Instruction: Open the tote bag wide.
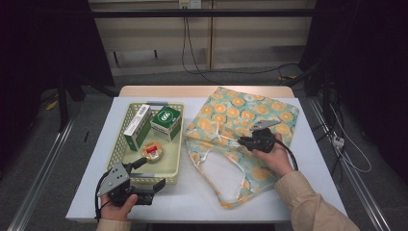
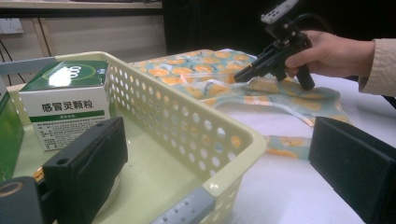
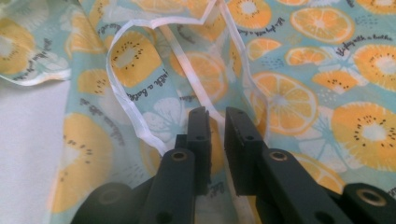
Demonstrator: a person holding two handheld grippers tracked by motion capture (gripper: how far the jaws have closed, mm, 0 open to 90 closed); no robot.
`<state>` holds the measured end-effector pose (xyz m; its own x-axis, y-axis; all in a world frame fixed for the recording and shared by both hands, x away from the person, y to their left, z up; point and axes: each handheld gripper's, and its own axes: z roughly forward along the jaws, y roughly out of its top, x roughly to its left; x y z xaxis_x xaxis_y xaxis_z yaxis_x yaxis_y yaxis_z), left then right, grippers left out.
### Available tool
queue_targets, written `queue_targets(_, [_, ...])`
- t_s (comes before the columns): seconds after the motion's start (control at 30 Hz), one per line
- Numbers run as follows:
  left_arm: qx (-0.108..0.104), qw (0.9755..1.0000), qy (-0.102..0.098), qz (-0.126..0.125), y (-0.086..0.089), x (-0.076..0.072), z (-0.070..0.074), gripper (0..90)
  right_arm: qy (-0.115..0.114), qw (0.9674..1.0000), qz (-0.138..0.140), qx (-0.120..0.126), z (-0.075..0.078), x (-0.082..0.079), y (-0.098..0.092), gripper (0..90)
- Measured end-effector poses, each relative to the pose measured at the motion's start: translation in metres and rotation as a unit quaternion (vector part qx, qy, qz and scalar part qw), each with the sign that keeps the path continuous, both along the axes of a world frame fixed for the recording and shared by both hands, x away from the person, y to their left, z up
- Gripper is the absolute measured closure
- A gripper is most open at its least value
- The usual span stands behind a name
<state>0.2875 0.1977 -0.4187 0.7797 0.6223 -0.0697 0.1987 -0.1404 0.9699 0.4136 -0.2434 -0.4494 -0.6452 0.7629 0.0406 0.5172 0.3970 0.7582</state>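
A fruit-print cloth bag point(image 1: 250, 115) lies flat on the right half of the white table, its mouth and white straps toward the front. My right gripper point(image 1: 242, 141) rests low on it, held by a hand. In the right gripper view its jaws point(image 3: 217, 121) stand a narrow gap apart, with a white strap point(image 3: 126, 102) running down between them and no clear pinch. My left gripper point(image 1: 153, 173) is open wide at the front right corner of a pale yellow basket point(image 1: 118, 144). One jaw is inside the basket and the other outside its wall point(image 2: 187, 126).
In the basket stand a green box point(image 1: 166, 121) and a long white-and-green box point(image 1: 136, 126), with a small round red-and-white tin point(image 1: 153, 151) in front of them. Bare table lies in front of the basket and beside the bag. The table's edges drop off all round.
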Motion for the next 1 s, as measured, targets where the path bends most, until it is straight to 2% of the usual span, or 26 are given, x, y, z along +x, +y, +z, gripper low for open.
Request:
queue_targets(0.07, [0.000, 1.0000, -0.001, 0.000, 0.000, 0.000, 0.000, 4.3, -0.007, 1.0000, -0.005, 0.004, 0.007, -0.003, 0.002, 68.4])
queue_targets(0.2, [-0.002, 1.0000, -0.001, 0.000, -0.001, 0.000, 0.000, 4.3, -0.015, 0.9998, 0.000, 0.016, 0.022, -0.011, 0.007, 58.8])
queue_targets(0.3, [0.001, 1.0000, -0.002, -0.001, -0.001, 0.000, 0.000, 4.3, -0.018, 0.9995, 0.017, 0.021, 0.029, -0.016, 0.013, 54.8])
queue_targets(0.37, [0.001, 1.0000, -0.002, -0.002, -0.001, 0.000, 0.000, 4.3, -0.009, 0.9992, 0.029, 0.025, 0.031, -0.021, 0.018, 51.0])
queue_targets(0.43, [0.003, 1.0000, -0.003, -0.002, -0.001, 0.000, 0.000, 4.3, -0.010, 0.9991, 0.040, 0.010, 0.030, -0.025, 0.023, 50.9])
queue_targets(0.5, [0.004, 1.0000, -0.003, -0.001, 0.000, 0.000, 0.000, 4.3, -0.009, 0.9994, 0.033, -0.011, 0.025, -0.025, 0.024, 56.6])
queue_targets(0.57, [0.002, 1.0000, -0.004, -0.002, -0.001, 0.000, 0.001, 4.3, -0.007, 0.9997, 0.024, -0.007, 0.020, -0.021, 0.021, 65.4])
queue_targets(0.63, [0.002, 1.0000, -0.004, -0.002, -0.001, 0.000, 0.001, 4.3, -0.005, 0.9998, 0.021, 0.003, 0.018, -0.017, 0.017, 82.8])
queue_targets(0.7, [0.003, 1.0000, -0.003, -0.001, 0.000, 0.000, 0.001, 4.3, 0.002, 0.9997, 0.022, 0.014, 0.018, -0.013, 0.013, 89.6])
queue_targets(0.8, [0.003, 1.0000, -0.004, 0.001, 0.000, 0.000, 0.001, 4.3, -0.002, 0.9998, 0.016, 0.012, 0.021, -0.006, 0.009, 90.0])
queue_targets(0.83, [0.003, 1.0000, -0.004, 0.001, 0.000, 0.000, 0.001, 4.3, -0.005, 0.9999, 0.010, 0.007, 0.022, -0.003, 0.007, 90.0])
queue_targets(1.0, [0.003, 1.0000, -0.003, -0.002, -0.001, 0.000, 0.001, 4.4, -0.004, 0.9996, -0.024, 0.017, 0.019, 0.013, -0.009, 90.0])
